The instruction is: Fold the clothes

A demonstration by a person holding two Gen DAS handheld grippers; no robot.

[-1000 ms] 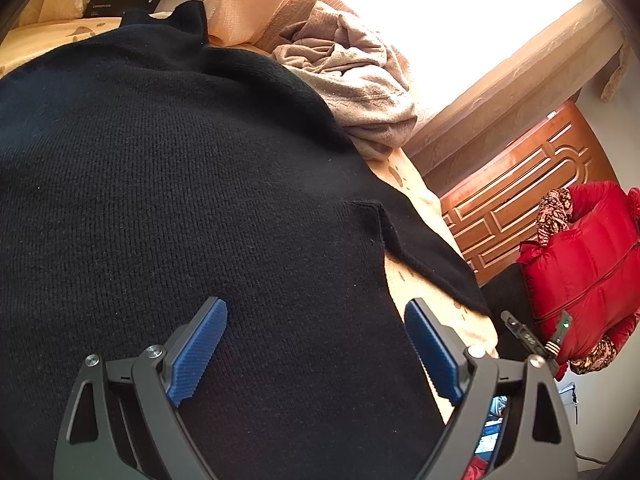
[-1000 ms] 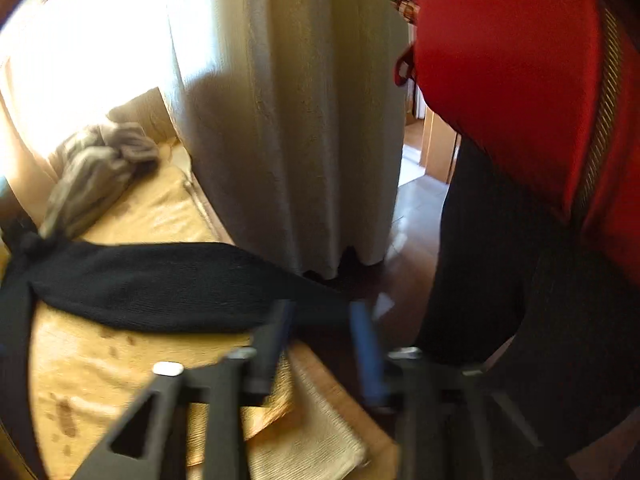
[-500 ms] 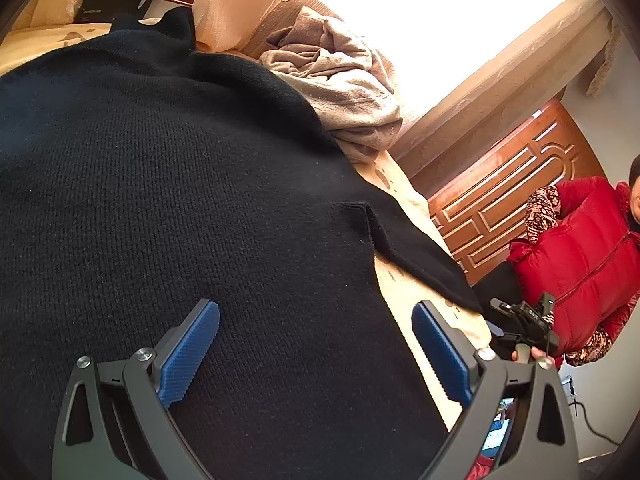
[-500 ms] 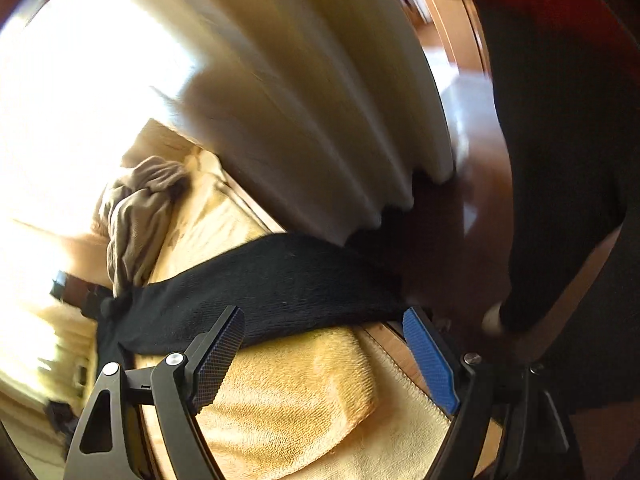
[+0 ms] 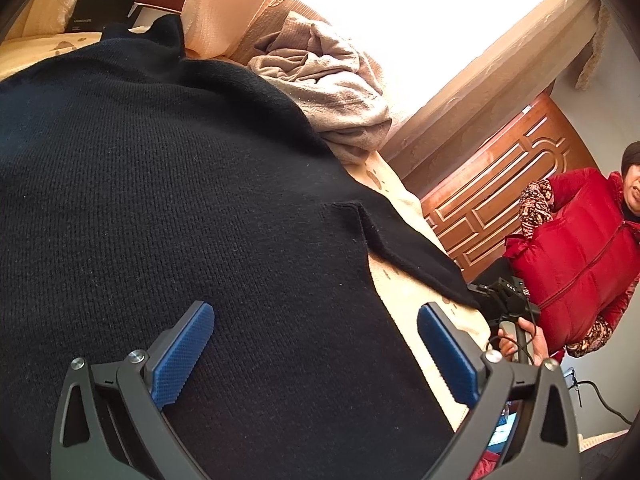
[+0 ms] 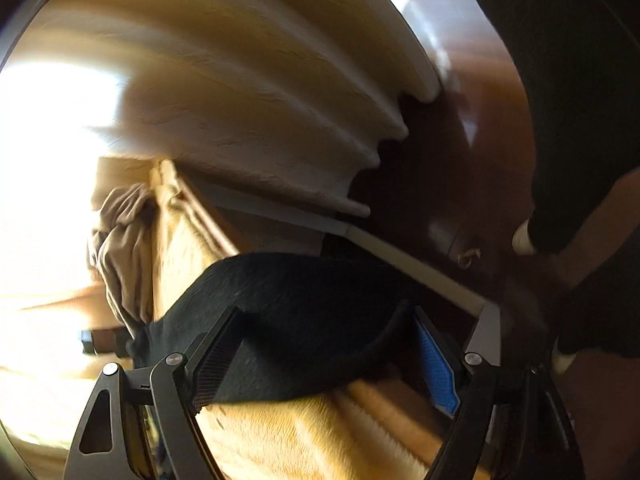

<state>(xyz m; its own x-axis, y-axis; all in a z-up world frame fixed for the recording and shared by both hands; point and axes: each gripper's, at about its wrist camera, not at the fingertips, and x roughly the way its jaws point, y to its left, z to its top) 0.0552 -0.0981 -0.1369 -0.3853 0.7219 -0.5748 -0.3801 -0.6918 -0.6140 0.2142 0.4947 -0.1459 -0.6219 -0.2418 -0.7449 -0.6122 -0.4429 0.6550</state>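
Sweater: black sweater (image 5: pixel 168 208) spread flat on the bed (image 5: pixel 404 292).
Sleeve: sleeve (image 6: pixel 288 312) stretches away leftward, end between right tool (image 6: pixel 326 346) fingers.
Tools: both spread; left tool (image 5: pixel 316 340) over the body.

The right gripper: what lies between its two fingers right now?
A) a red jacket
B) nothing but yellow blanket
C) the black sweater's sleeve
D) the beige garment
C: the black sweater's sleeve lies between the fingers of the open right gripper, not yet pinched.
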